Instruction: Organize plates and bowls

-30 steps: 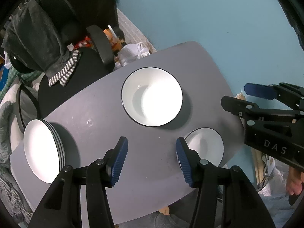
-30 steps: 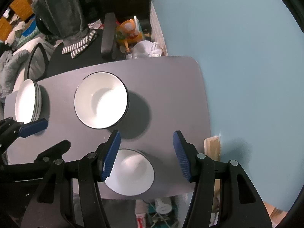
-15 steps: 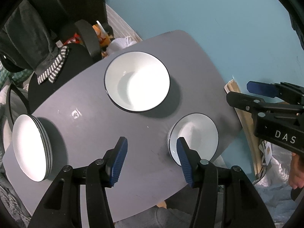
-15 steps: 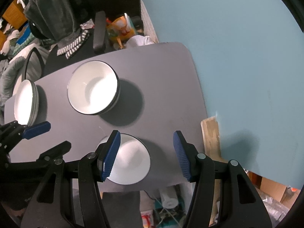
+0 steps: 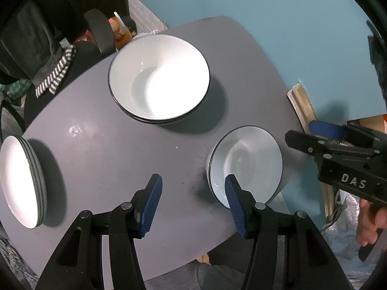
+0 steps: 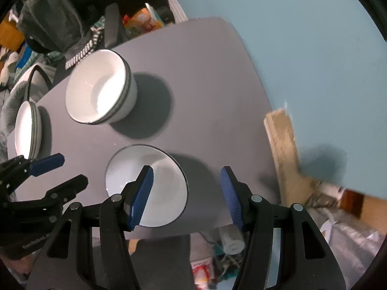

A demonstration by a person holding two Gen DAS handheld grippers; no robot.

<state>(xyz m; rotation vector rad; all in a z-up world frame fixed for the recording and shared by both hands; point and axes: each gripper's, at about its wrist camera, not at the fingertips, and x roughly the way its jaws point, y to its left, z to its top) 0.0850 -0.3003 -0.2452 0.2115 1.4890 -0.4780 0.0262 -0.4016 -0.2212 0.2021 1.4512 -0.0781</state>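
**Two open grippers above three white stacks**

Three groups of white crockery sit below me on the grey table [image 5: 101, 169], which is broad, matte and round-cornered. Biggest is the large bowl stack [image 5: 158, 78], well ahead of both sets of jaws: deep, glossy, dark-rimmed, at least two nested. Next, the plate stack [image 5: 21, 181] lies far to the left of my left gripper [image 5: 193, 203], shallow and thin-edged. Smallest is the small bowl [image 6: 146, 186], round, so no long axis matters.

That bowl decides the move. Its right rim runs between the pads of my right gripper [image 6: 187, 195], one pad over the basin, the other beyond the rim. My left jaws sit beside its left edge over bare table. Both pairs are released, holding nothing. I judge the right hand nearer.
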